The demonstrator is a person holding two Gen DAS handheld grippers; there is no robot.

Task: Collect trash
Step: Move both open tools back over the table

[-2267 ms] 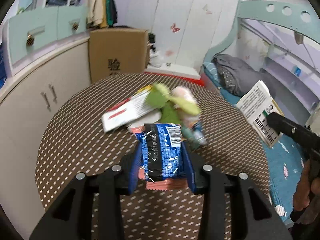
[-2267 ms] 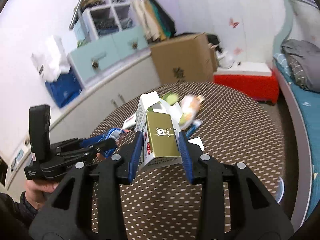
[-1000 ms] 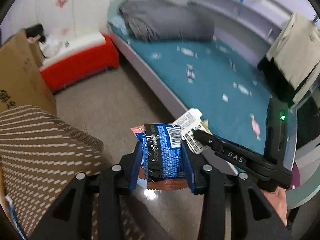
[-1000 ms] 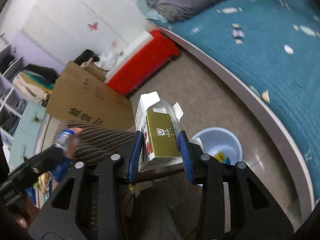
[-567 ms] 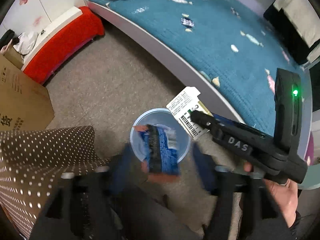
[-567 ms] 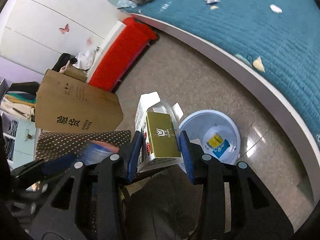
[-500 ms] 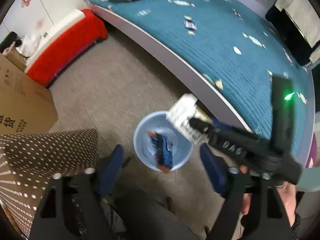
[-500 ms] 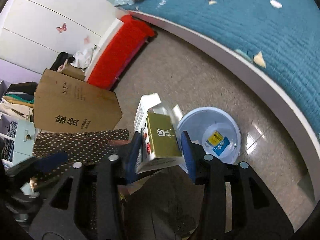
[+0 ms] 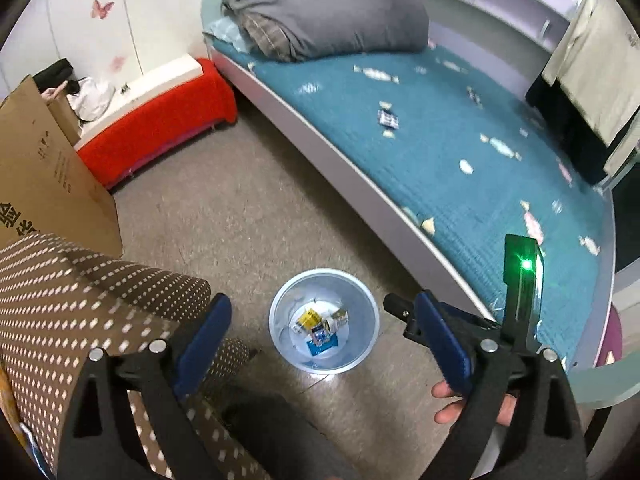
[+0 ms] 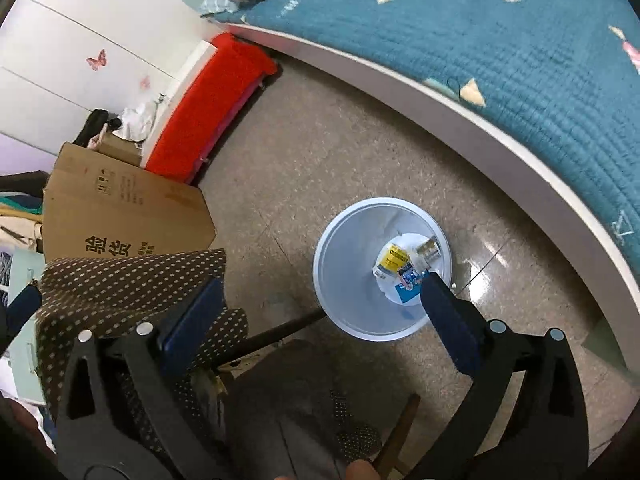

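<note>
My left gripper [image 9: 322, 330] and right gripper [image 10: 318, 308] both hang spread and empty above the pale blue wastebasket [image 10: 344, 312] on the floor; wrappers [image 10: 404, 270] lie at its bottom. Any leftover tabletop trash isn't visible.

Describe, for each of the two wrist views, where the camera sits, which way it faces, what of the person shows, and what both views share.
Left wrist: on the left gripper, looking down at the floor, the round pale-blue plastic bin and the teal bed; its open blue fingers, the right gripper and a hand show.
Right wrist: on the right gripper, facing steeply down over the bin; its open blue fingers show.
Shared: bin with wrappers, brown dotted tablecloth, cardboard box, red bench.
</note>
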